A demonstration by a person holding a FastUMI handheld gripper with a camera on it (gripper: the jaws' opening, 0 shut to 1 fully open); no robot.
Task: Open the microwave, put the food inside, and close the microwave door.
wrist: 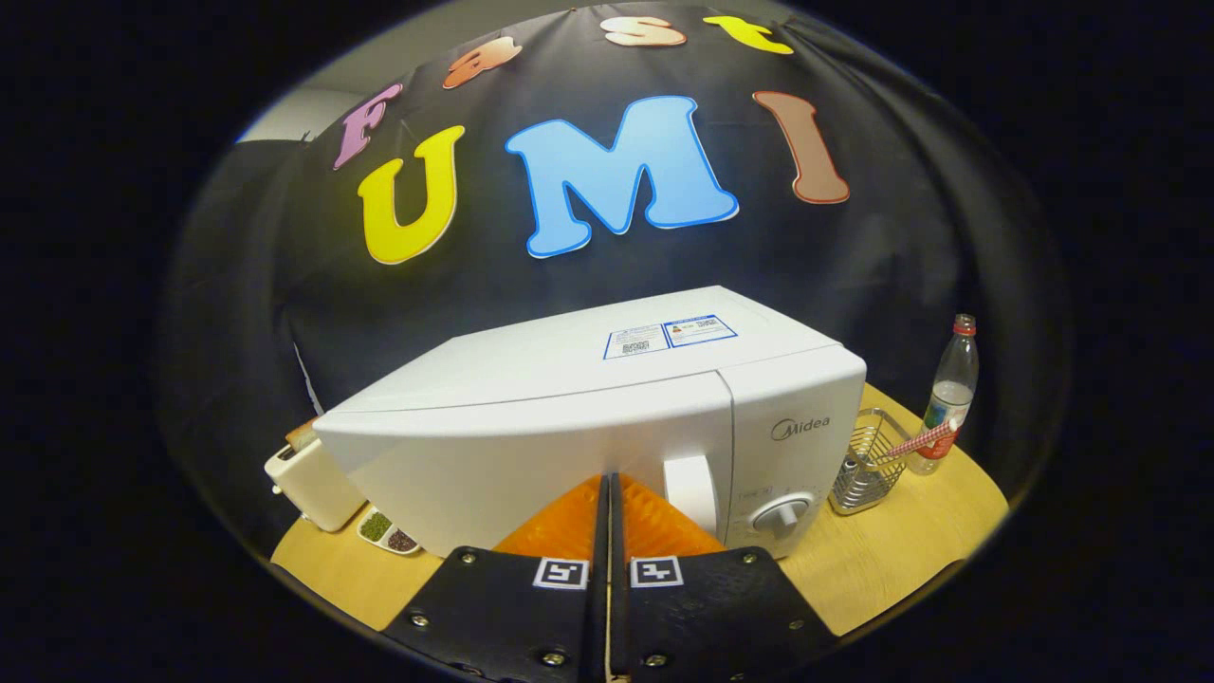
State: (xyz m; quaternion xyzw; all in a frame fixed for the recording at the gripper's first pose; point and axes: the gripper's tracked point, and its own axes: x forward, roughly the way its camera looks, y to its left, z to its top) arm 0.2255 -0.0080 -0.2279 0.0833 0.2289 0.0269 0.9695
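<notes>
A white microwave point(607, 417) stands on the wooden table with its door closed. Its door handle point(690, 491) is just right of my fingertips, and a round dial point(780, 515) sits on the control panel further right. My gripper point(607, 477) is shut, its two fingers pressed flat together with nothing between them. The tips point at the lower part of the door, close to it; whether they touch it I cannot tell.
A white toaster point(308, 484) stands left of the microwave, with a small white dish of spices point(387, 533) in front of it. Right of the microwave are a wire basket point(868, 467) holding a red checked straw, and a plastic bottle point(948, 394). Bare wooden table point(892, 560) lies at front right.
</notes>
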